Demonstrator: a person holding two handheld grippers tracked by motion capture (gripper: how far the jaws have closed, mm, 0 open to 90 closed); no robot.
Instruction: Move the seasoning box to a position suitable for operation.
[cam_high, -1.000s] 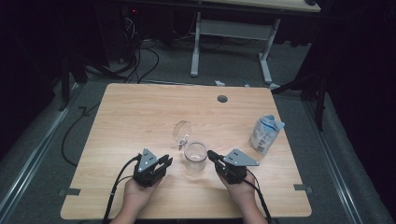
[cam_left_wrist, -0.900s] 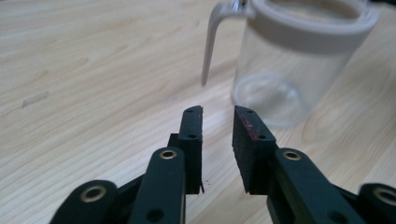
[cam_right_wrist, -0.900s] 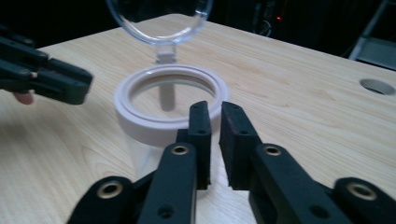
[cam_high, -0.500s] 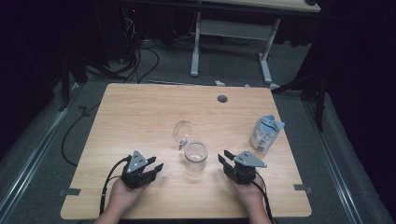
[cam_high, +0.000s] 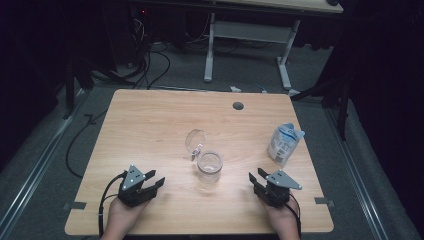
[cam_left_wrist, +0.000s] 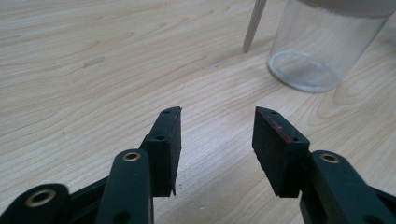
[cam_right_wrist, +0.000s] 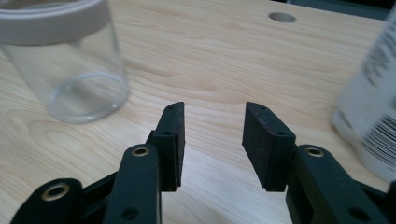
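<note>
I have bare worktop (cam_high: 150, 130) ahead of my left claw (cam_high: 156, 184). The jar (cam_high: 209, 167) stands between both claws, its lid (cam_high: 195, 141) apparently propped behind. The bag (cam_high: 284, 144) crowds my right claw's (cam_high: 256, 181) outer side.

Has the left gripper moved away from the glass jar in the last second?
Yes. The left gripper has pulled back leftward and toward the table's near edge, away from the glass jar.

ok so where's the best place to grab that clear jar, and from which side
Probably grip the clear jar around its straight glass wall just under the white rim, coming in level from the near right with the right gripper. The jar stands upright, its wall is round and smooth, and its open lid leans at the far left, so that side is blocked.
</note>
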